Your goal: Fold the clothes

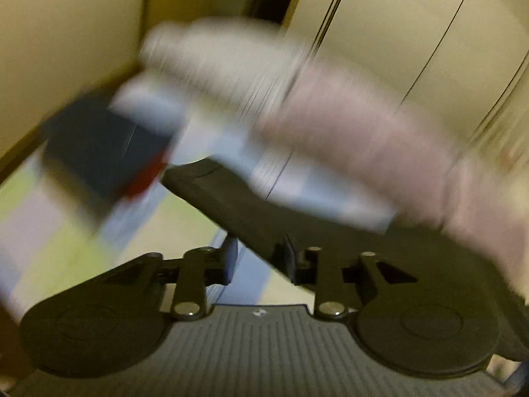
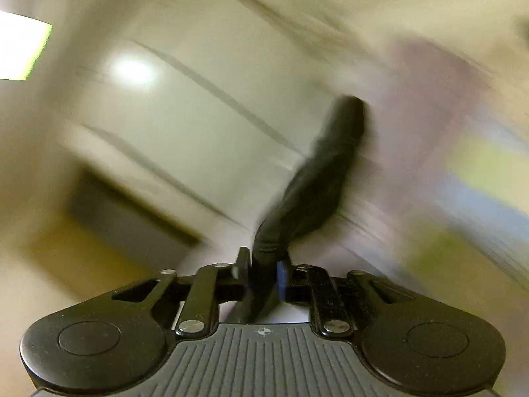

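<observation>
Both views heavily motion-blurred; detail limited.

Left tongs (image 1: 259,264): jaws standing apart with a clear gap. Black garment (image 1: 244,205) lying across the right finger (image 1: 291,261), touching it; left finger (image 1: 231,258) well clear of the cloth. No pinch from both sides, so not gripping. Striped patches of blue, yellow-green and pale lilac seen through the gap below, a patterned surface (image 1: 66,231) too smeared to identify. Stack of folded clothes (image 1: 211,99) beyond the tongs, smeared: navy piece with a red patch at left, white and light blue in the middle, pink at right. Cream panelled wall or wardrobe doors (image 1: 396,33) behind.

Right tongs (image 2: 263,273): jaws partly open, narrow gap. Same black garment (image 2: 317,182) passing up between the two fingers as a twisted rope of cloth and rising away to upper right. Cloth filling most of the gap and looking to touch both fingers, blue pad (image 2: 281,279) on the right one; whether pressed firmly cannot be told through the blur.

Background in right view: pale panels, two bright light patches (image 2: 20,49) at upper left, colour smears at right.
</observation>
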The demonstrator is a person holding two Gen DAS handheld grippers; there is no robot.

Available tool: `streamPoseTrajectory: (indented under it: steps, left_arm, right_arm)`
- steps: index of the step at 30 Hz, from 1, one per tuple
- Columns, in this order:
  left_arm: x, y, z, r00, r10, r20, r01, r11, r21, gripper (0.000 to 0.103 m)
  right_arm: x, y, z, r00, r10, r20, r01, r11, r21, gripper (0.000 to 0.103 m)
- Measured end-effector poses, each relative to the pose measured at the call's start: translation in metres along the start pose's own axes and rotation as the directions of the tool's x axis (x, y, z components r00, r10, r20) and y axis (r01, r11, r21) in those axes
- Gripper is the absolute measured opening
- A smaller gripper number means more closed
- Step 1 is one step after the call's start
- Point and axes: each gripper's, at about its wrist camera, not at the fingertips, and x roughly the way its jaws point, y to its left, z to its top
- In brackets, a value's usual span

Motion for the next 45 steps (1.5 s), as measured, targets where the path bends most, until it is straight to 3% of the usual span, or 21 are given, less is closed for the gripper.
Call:
streamPoseTrajectory:
  steps: [1,2,4,6,8,11,13,20,25,29,34,39,43,45]
  left_arm:
    - [0.021,0.007,-0.023,0.995,0.060,-0.075,-0.060,0.998,-0.005,0.023]
    - [0.037,0.013,-0.046,0.984,0.108,-0.139,-0.112,0.994,-0.019,0.023]
    - [0.064,0.023,-0.087,0.950,0.183,-0.252,-0.199,0.979,-0.041,0.023]
    - [0.071,0.025,-0.107,0.938,0.187,-0.291,-0.217,0.974,-0.072,0.023]
    - [0.073,0.015,-0.111,0.945,0.186,-0.269,-0.215,0.973,-0.084,0.024]
    - [0.080,-0.002,-0.120,0.960,0.170,-0.223,-0.194,0.977,-0.090,0.033]
    - [0.087,-0.011,-0.126,0.968,0.158,-0.196,-0.179,0.979,-0.093,0.034]
    - [0.132,-0.014,-0.151,0.969,0.132,-0.209,-0.170,0.969,-0.177,0.034]
    - [0.149,-0.012,-0.159,0.973,0.136,-0.185,-0.174,0.963,-0.204,0.034]
    - [0.163,-0.004,-0.159,0.975,0.155,-0.159,-0.192,0.949,-0.252,0.035]
    - [0.183,0.020,-0.155,0.977,0.165,-0.132,-0.204,0.901,-0.382,0.040]
    - [0.203,0.047,-0.153,0.976,0.192,-0.105,-0.218,0.843,-0.491,0.041]
    - [0.211,0.048,-0.144,0.975,0.203,-0.087,-0.220,0.845,-0.487,0.044]
    - [0.212,0.046,-0.139,0.971,0.225,-0.077,-0.235,0.855,-0.462,0.031]
  right_arm:
    - [0.014,-0.039,-0.020,0.986,-0.139,-0.095,0.144,0.988,0.049,0.044]
    - [0.027,-0.075,-0.039,0.950,-0.256,-0.181,0.274,0.958,0.084,0.044]
    - [0.038,-0.127,-0.067,0.898,-0.339,-0.281,0.389,0.909,0.148,0.044]
    - [0.040,-0.154,-0.079,0.882,-0.355,-0.310,0.422,0.888,0.182,0.044]
    - [0.039,-0.166,-0.070,0.897,-0.337,-0.288,0.396,0.901,0.179,0.044]
    - [0.037,-0.181,-0.054,0.935,-0.279,-0.220,0.319,0.931,0.178,0.044]
    - [0.040,-0.193,-0.046,0.957,-0.238,-0.166,0.269,0.943,0.194,0.044]
    - [0.095,-0.258,-0.024,0.990,-0.130,-0.046,0.138,0.949,0.284,0.044]
    - [0.141,-0.292,-0.014,0.995,-0.097,0.011,0.089,0.950,0.298,0.044]
    - [0.179,-0.305,-0.010,0.992,-0.122,-0.010,0.120,0.954,0.275,0.044]
    - [0.191,-0.301,-0.013,0.987,-0.160,-0.005,0.157,0.966,0.204,0.044]
    - [0.182,-0.312,-0.017,0.992,-0.123,0.006,0.116,0.954,0.276,0.044]
    - [0.182,-0.306,-0.018,0.990,-0.142,0.001,0.136,0.951,0.278,0.044]
    - [0.182,-0.304,-0.017,0.989,-0.150,-0.005,0.146,0.953,0.265,0.044]
